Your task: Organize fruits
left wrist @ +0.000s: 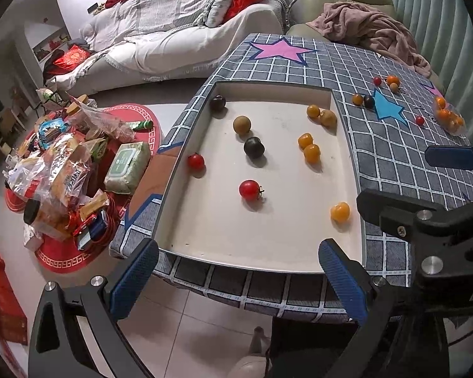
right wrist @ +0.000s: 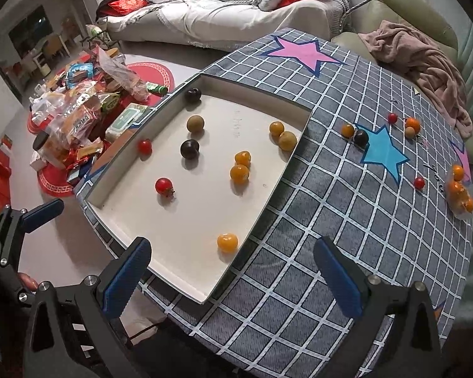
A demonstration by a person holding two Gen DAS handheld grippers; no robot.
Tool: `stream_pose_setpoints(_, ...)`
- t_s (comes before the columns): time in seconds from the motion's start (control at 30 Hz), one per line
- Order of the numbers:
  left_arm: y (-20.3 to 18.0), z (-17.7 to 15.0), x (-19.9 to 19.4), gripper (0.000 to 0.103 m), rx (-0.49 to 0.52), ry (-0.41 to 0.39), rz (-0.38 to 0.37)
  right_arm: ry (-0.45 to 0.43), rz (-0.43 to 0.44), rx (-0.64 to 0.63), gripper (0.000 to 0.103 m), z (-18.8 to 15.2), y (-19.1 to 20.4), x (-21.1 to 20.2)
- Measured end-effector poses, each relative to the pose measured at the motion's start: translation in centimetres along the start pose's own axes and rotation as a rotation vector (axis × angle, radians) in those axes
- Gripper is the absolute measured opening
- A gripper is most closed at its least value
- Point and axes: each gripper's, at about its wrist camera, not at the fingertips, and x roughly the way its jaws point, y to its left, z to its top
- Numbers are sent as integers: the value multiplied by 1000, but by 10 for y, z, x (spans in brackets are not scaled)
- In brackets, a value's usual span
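Observation:
A white tray (left wrist: 268,252) (right wrist: 179,271) lies on the checked tablecloth and holds several small fruits: red tomatoes (left wrist: 249,190) (right wrist: 164,186), orange ones (left wrist: 340,211) (right wrist: 227,242), dark plums (left wrist: 254,147) (right wrist: 189,148) and brown ones (left wrist: 242,124) (right wrist: 195,123). More fruits (left wrist: 362,100) (right wrist: 356,134) lie loose on the cloth to the right, and a clear bag of orange fruits (left wrist: 447,115) (right wrist: 460,190) sits at the far right. My left gripper (left wrist: 238,280) is open and empty at the tray's near edge. My right gripper (right wrist: 233,277) is open and empty over the tray's near right corner; it also shows in the left wrist view (left wrist: 425,214).
The table is covered by a grey checked cloth (right wrist: 331,220) with pink and blue stars. A pink blanket (right wrist: 419,63) lies on the chair behind. A low red table with snack bags (left wrist: 63,170) (right wrist: 75,119) stands left. A white sofa (left wrist: 173,41) is behind.

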Motion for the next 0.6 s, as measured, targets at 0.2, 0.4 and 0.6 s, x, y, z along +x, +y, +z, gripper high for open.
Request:
stream_pose_setpoints(0.2, -1, -1, 2, 102, 4, 5, 5, 0, -9, -4, 103, 0, 0, 3)
stream_pose_setpoints(0.4, -1, -1, 4, 102, 7, 10, 4, 2, -9, -1, 103, -1, -2, 5)
stream_pose_setpoints(0.6, -2, -2, 7, 102, 10, 15, 7, 6, -7, 1, 103, -1, -3, 7)
